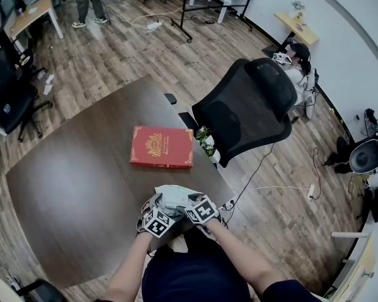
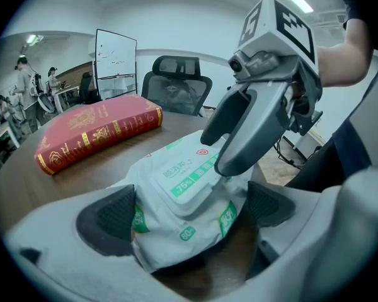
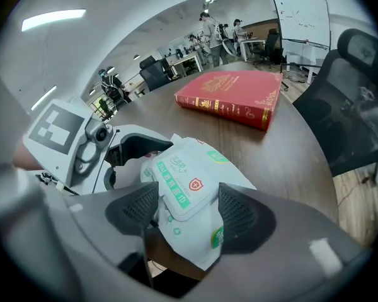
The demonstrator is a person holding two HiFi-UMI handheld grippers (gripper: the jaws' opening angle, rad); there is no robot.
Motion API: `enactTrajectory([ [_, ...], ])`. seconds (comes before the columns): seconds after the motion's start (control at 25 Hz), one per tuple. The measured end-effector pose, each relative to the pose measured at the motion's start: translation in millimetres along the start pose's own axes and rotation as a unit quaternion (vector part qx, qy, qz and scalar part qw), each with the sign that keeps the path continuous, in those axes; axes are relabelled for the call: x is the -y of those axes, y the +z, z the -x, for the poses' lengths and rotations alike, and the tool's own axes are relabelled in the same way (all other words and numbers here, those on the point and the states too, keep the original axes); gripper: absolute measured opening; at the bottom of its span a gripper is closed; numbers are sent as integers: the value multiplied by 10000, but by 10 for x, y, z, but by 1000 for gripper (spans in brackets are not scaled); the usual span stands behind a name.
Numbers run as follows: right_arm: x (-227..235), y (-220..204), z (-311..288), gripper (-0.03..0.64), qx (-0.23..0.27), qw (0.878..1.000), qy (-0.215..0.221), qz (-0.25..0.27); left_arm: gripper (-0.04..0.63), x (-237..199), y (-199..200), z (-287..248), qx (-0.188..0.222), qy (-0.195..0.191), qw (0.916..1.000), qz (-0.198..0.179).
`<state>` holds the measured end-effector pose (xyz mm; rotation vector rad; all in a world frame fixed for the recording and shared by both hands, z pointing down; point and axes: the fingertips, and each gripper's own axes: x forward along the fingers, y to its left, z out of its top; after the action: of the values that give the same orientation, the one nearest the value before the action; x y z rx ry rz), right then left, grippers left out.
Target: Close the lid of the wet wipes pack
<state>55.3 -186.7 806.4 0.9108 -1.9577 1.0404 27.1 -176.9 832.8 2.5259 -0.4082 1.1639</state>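
The white and green wet wipes pack (image 1: 175, 197) lies at the near edge of the brown table (image 1: 82, 187), just in front of me. Its white lid (image 2: 188, 182) lies flat on the pack's top. My left gripper (image 2: 189, 212) straddles the pack, its pads pressed on the two sides. My right gripper (image 2: 227, 165) comes in from the right with its fingers close together and its tip resting on the lid's right edge. In the right gripper view the lid (image 3: 179, 184) sits just beyond the right gripper (image 3: 189, 209), and the left gripper (image 3: 145, 146) holds the pack's far side.
A red book (image 1: 162, 147) with gold print lies on the table beyond the pack. A black office chair (image 1: 249, 109) stands at the table's right edge with a small plant (image 1: 206, 140) beside it. Cables run over the wooden floor on the right.
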Motion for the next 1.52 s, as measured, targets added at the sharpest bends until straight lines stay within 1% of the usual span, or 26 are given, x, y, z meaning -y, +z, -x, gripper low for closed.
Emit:
enactTrajectory([
  [0.08, 25, 12, -19, 308, 60, 9997, -248, -20, 549, 1, 0, -9, 1, 2, 10000, -6],
  [0.12, 39, 20, -25, 296, 114, 9993, -357, -89, 549, 2, -4, -13, -2, 2, 10000, -6],
  [0.24, 54, 10, -47, 295, 182, 9980, -581, -191, 549, 10, -9, -9, -19, 8, 10000, -12],
  [0.52, 44, 20, -67, 299, 160, 9959, -857, 239, 549, 11, 2, -1, -22, 31, 10000, -10],
  [0.68, 46, -2, -110, 302, 116, 9945, -973, 358, 549, -6, -6, -7, 42, 56, 10000, -27],
  [0.84, 54, -12, -111, 302, 182, 9940, -1023, 340, 553, -4, 4, 15, 144, 62, 9999, -8],
  [1.12, 72, -18, -138, 301, 259, 9947, -959, 281, 578, -56, 121, 271, 648, 224, 9975, 162],
  [1.24, 71, -37, -146, 301, 278, 9948, -951, 227, 580, -40, 96, 401, 705, 213, 9970, 243],
  [1.36, 67, 6, -149, 301, 404, 9947, -904, 273, 581, -41, 77, 563, 808, 301, 9959, 283],
  [1.52, 49, 20, -142, 301, 491, 9949, -846, 249, 582, -42, 184, 934, 954, 450, 9942, 200],
])
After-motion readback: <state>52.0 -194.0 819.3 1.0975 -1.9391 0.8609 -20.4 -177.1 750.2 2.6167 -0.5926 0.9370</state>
